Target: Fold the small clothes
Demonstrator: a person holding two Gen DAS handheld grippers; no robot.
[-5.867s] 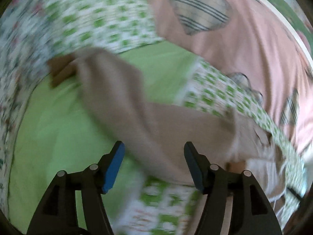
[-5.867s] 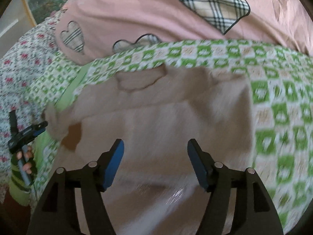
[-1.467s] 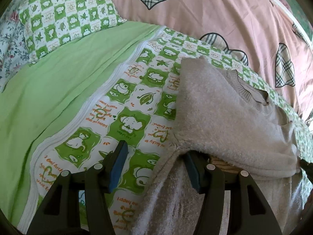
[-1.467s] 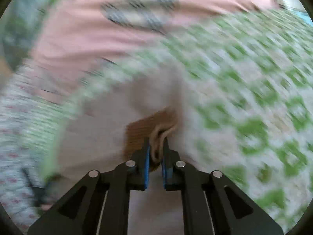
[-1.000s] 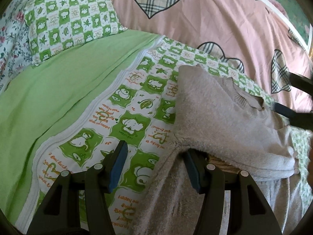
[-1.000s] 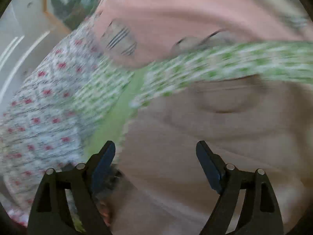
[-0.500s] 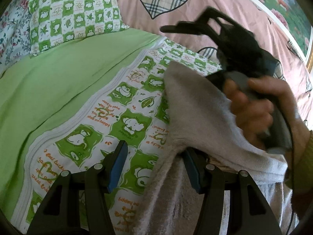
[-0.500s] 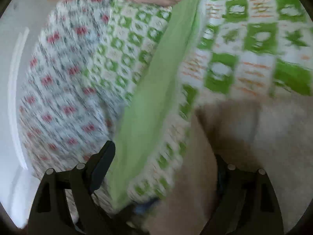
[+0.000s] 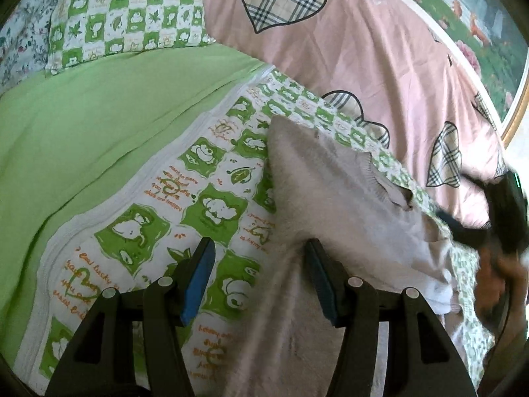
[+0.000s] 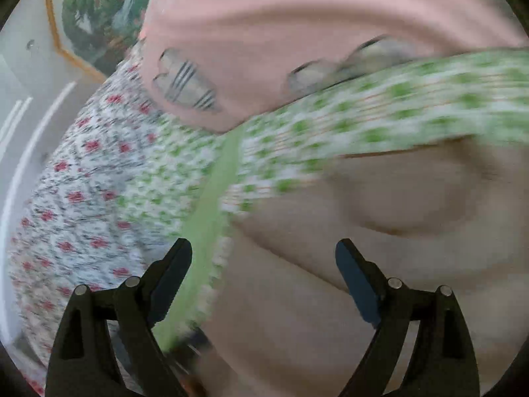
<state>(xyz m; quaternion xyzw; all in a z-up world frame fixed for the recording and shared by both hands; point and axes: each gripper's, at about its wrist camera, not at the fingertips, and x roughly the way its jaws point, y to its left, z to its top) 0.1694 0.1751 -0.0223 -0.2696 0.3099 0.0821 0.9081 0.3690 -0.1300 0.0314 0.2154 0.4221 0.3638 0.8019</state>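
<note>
In the left wrist view, our left tongs [image 9: 258, 281] stand spread wide and grasp nothing. The beige sweater [image 9: 337, 205] lies on the green-and-white checked sheet [image 9: 211, 178] of the bed, its upper part folded over, and its near fold lies just beside the right finger of these tongs. Beyond the sheet we see a plain green cover [image 9: 99, 122], a checked pillow [image 9: 125, 16] and a pink blanket with plaid hearts [image 9: 363, 59]. At the right edge, blurred, a hand [image 9: 499, 281] holds the other tool.

In the right wrist view, which is smeared by motion, our right tongs [image 10: 264, 274] are also spread wide, holding nothing, above the sweater [image 10: 363, 264]. The checked sheet [image 10: 380, 115], the pink blanket [image 10: 297, 16] and a floral cloth with red flowers [image 10: 82, 182] lie beyond and to the left.
</note>
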